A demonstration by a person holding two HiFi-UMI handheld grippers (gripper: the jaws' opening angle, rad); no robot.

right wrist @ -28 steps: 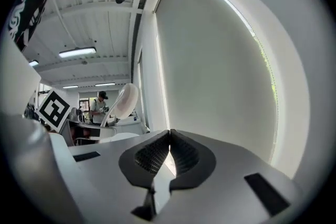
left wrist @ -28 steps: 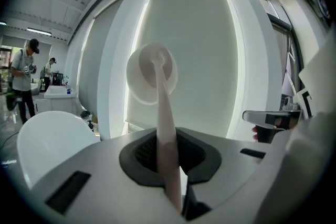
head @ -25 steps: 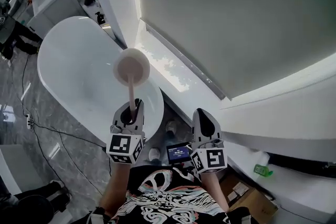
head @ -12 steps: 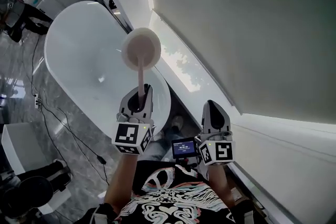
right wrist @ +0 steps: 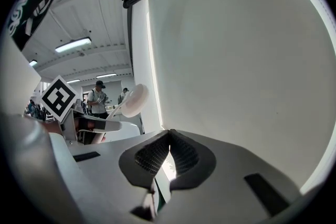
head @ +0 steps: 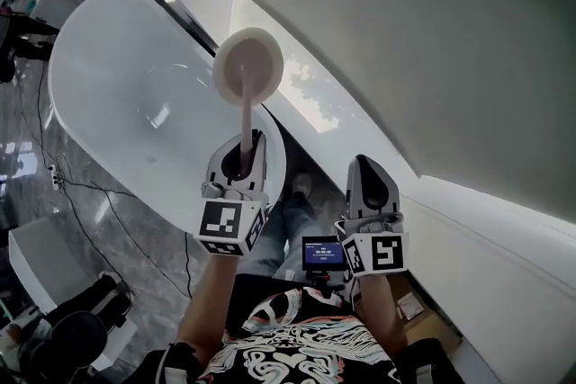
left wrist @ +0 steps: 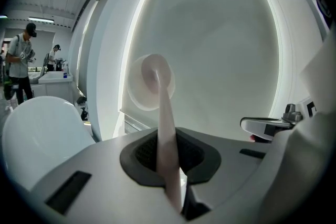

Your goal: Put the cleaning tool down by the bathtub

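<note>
Above the glossy white bathtub [head: 135, 103], the left gripper [head: 243, 144] is clamped on the pale handle of the cleaning tool [head: 248, 67], its round head up near the bright ledge [head: 301, 99]. Beside it, the right gripper [head: 371, 174] has its jaws pressed together. The left gripper hides the tub's near end above the grey veined floor [head: 54, 211].
</note>
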